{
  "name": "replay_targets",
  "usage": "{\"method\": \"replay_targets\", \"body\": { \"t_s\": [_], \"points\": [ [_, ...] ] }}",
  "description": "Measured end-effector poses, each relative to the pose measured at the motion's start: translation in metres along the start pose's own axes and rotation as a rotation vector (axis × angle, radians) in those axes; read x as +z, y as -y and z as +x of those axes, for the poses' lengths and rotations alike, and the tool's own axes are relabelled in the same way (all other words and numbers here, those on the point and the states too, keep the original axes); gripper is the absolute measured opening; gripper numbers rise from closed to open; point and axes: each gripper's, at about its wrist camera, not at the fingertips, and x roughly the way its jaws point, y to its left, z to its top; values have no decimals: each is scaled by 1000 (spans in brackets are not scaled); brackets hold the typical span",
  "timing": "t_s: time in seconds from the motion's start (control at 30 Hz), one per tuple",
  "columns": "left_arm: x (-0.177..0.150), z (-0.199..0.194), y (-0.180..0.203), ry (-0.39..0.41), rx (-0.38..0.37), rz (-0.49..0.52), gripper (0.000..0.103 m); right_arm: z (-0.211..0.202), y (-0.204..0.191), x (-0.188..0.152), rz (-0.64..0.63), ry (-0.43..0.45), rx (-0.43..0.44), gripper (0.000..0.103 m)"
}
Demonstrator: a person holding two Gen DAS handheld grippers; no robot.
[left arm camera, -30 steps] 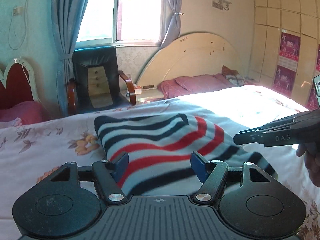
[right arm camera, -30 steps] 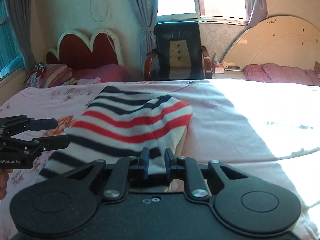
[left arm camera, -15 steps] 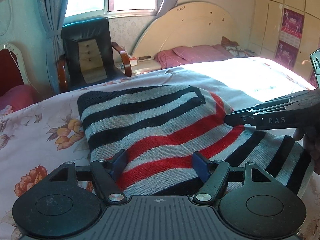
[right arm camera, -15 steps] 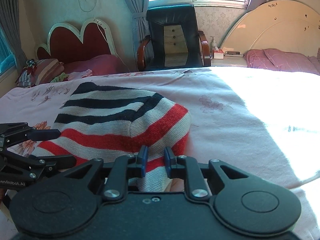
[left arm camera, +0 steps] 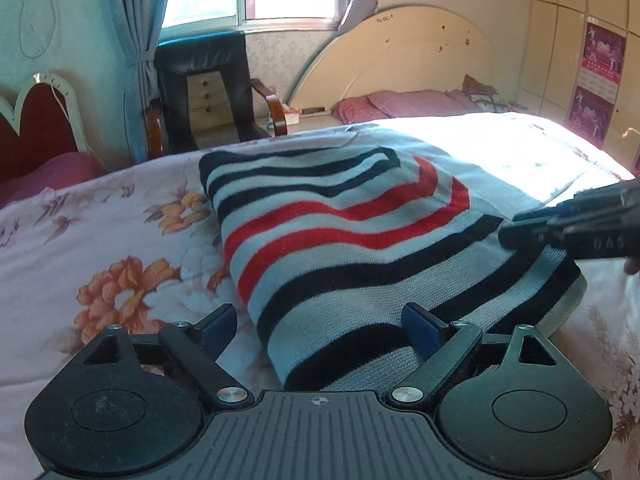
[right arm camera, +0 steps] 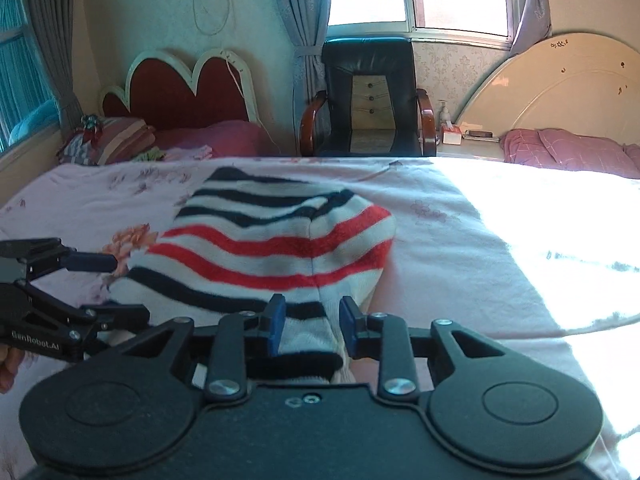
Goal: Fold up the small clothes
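While both jaws are opening, the left tongs (left arm camera: pixel 318 322) straddle the near hem of the striped sweater (left arm camera: pixel 352 248) without pressing it; right tongs (right arm camera: pixel 312 322) likewise, fabric between parted pads; sweater lies folded mid-bed (right arm camera: pixel 480 248), open bedding toward the right edge; "GenRobot.AI" legible on the left tongs.

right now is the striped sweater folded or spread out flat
Folded. The striped sweater lies doubled on the floral bedsheet, and a layered edge shows near the right gripper.
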Motion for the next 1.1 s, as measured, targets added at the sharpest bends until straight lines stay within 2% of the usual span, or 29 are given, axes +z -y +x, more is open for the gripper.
{"method": "replay_targets", "body": {
  "t_s": [0.07,0.17,0.23,0.3,0.33,0.47,0.53,0.6,0.7,0.87,0.9,0.93,1.0,1.1],
  "points": [
    [1,2,-3,-11,-3,-25,90,16,-1,-10,-19,-93,-44,35],
    [8,-7,-13,4,-42,-52,90,9,9,0,85,-85,0,36],
    [7,-7,-33,-10,-123,-148,90,-3,23,4,156,-43,41,48],
    [3,5,-61,-51,-259,-314,90,-5,47,5,267,-31,81,75],
    [0,11,-73,-66,-313,-391,90,-2,60,4,327,-39,105,79],
    [-14,39,-103,-132,-424,-583,90,34,114,-11,596,-149,320,73],
    [-19,50,-109,-139,-460,-636,90,54,131,-23,679,-192,405,71],
    [-20,59,-109,-135,-490,-650,90,67,135,-27,698,-206,482,66],
    [-13,72,-104,-133,-517,-628,90,83,126,-19,637,-229,515,57],
    [8,95,-97,-132,-540,-598,89,115,108,1,589,-262,581,54],
    [11,99,-97,-131,-534,-596,80,118,105,5,579,-259,583,52],
    [14,101,-95,-133,-515,-581,67,121,103,7,574,-253,581,51],
    [19,104,-91,-134,-491,-551,60,120,99,9,564,-235,559,41],
    [19,100,-86,-110,-482,-531,54,110,89,9,511,-206,530,35]
  ]
}}
